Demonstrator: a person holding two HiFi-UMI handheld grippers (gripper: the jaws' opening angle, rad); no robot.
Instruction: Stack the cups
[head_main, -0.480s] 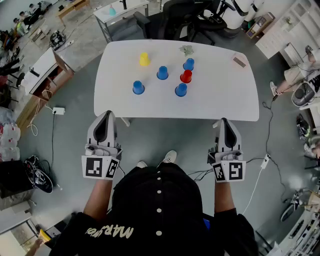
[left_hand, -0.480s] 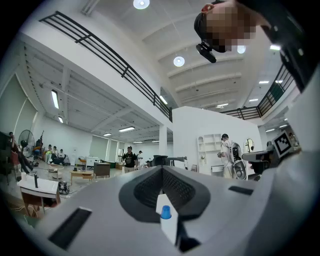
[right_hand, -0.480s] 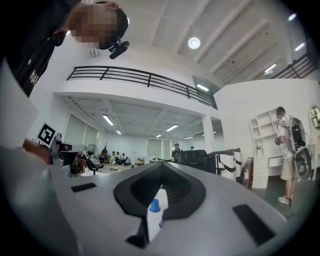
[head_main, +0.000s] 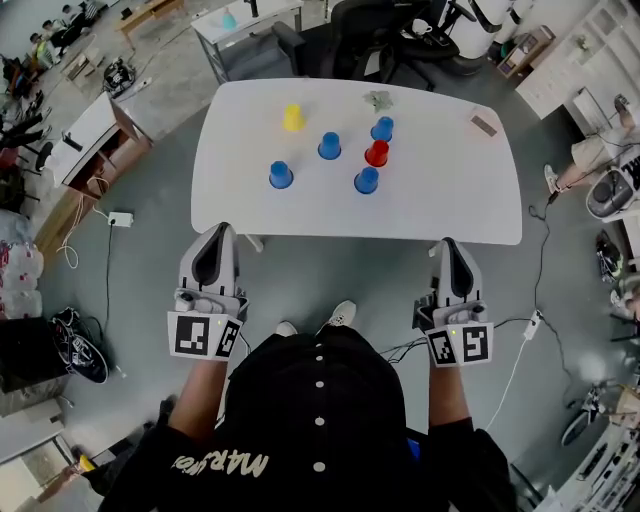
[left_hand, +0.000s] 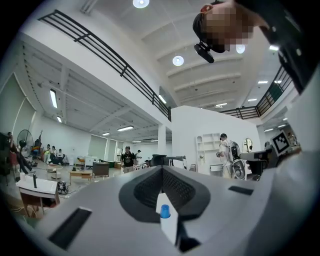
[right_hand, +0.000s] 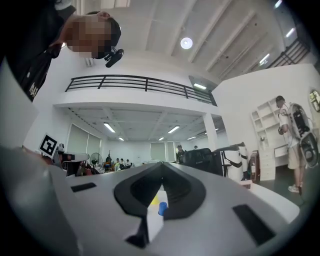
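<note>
Left tool (head_main: 221, 230), right tool (head_main: 447, 244): jaws together on both, nothing held, both short of tabletop (head_main: 450, 190). Blue cups (head_main: 281, 175), red cup (head_main: 377, 153), yellow cup (head_main: 292, 118) unstacked on it.

Head cam stares steeply down at the white table (head_main: 450, 200), well ahead. Left gripper (head_main: 222, 232) and right gripper (head_main: 447, 244) cams look level along their jaws, both catching its cups (head_main: 329, 146).
</note>
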